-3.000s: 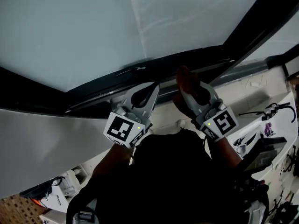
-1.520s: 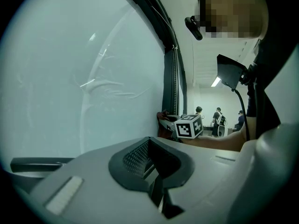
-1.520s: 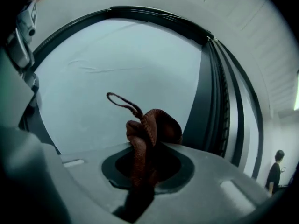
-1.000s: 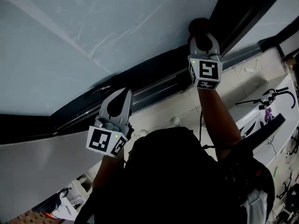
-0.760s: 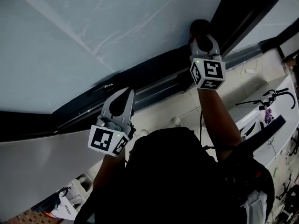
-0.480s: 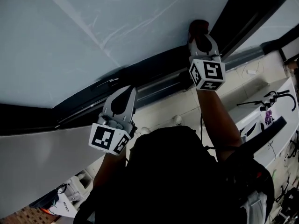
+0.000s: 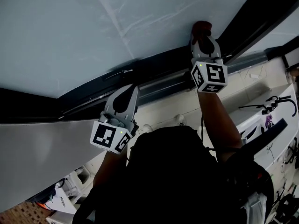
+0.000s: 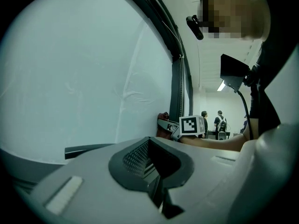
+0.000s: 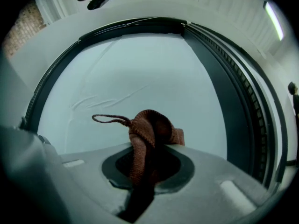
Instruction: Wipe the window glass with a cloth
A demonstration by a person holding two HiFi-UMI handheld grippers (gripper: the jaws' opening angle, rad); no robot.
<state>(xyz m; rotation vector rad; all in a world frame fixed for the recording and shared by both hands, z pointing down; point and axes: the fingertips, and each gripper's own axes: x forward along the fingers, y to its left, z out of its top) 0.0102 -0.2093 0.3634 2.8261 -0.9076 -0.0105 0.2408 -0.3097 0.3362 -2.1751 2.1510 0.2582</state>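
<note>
The window glass (image 7: 117,27) is a pale frosted pane with faint creased streaks, held in a dark frame (image 7: 154,69). My right gripper (image 7: 202,34) is shut on a reddish-brown knitted cloth (image 7: 201,28), which presses the glass near its lower right corner. In the right gripper view the cloth (image 9: 147,134) bunches out of the jaws, with a loop (image 9: 110,119) hanging left. My left gripper (image 7: 122,97) hovers lower left by the frame, jaws closed with nothing between them. In the left gripper view the right gripper's marker cube (image 8: 191,125) and the cloth (image 8: 163,122) show ahead.
A grey wall panel (image 7: 42,157) lies under the frame at the left. Cluttered white desks (image 7: 261,120) with cables sit at the right. The left gripper view shows people (image 8: 219,124) standing far off and a monitor on an arm (image 8: 233,73).
Over three seconds my right gripper rose with the cloth from the lower frame to the pane's right corner. In the last second both grippers shifted only slightly.
</note>
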